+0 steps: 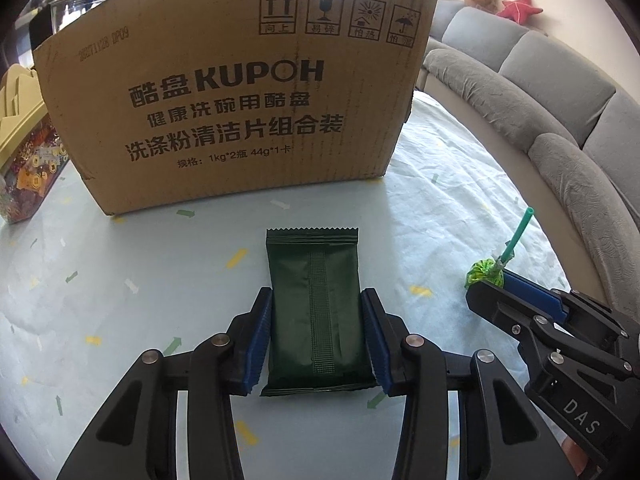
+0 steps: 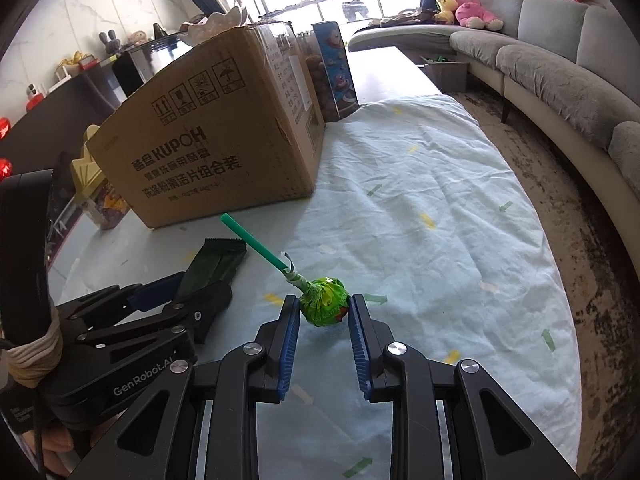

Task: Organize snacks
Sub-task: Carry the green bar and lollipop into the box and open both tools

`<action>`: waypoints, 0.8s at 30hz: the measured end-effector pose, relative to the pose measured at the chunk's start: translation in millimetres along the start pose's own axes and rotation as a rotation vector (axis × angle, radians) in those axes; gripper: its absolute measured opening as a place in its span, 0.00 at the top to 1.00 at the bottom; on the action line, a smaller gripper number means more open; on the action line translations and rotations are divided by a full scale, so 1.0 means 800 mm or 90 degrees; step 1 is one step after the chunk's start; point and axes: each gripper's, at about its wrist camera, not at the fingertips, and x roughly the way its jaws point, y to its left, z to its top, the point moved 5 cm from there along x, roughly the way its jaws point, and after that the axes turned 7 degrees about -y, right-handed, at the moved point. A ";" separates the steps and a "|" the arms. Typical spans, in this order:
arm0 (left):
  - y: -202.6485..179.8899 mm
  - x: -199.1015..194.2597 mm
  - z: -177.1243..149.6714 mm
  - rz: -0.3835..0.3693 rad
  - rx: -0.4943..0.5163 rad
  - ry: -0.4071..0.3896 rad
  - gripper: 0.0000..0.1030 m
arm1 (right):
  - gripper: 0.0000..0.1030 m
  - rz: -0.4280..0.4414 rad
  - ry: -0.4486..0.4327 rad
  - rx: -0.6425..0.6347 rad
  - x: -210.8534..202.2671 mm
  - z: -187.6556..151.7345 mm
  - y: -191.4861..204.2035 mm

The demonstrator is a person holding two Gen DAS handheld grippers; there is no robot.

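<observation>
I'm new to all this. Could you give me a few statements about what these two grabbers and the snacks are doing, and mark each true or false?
1. The left gripper has its pads against a dark green packet. True.
2. The right gripper clamps a lollipop by its green stick. False: it grips the wrapped head.
3. The cardboard box lies behind the packet. True.
4. The packet is inside the box. False: it lies on the tablecloth.

Left wrist view | cardboard box (image 1: 236,92) upper centre, on cloth-covered table (image 1: 440,184) | snack packet (image 1: 314,312) below it, frame centre, lying flat on cloth | lollipop (image 1: 486,274) right of packet | sofa (image 1: 560,120) upper right, behind table | jar (image 1: 24,152) left edge, beside box
</observation>
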 end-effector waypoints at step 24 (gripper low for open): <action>0.075 -0.107 0.038 -0.020 -0.047 -0.106 0.58 | 0.74 0.019 -0.050 -0.016 -0.040 0.039 0.097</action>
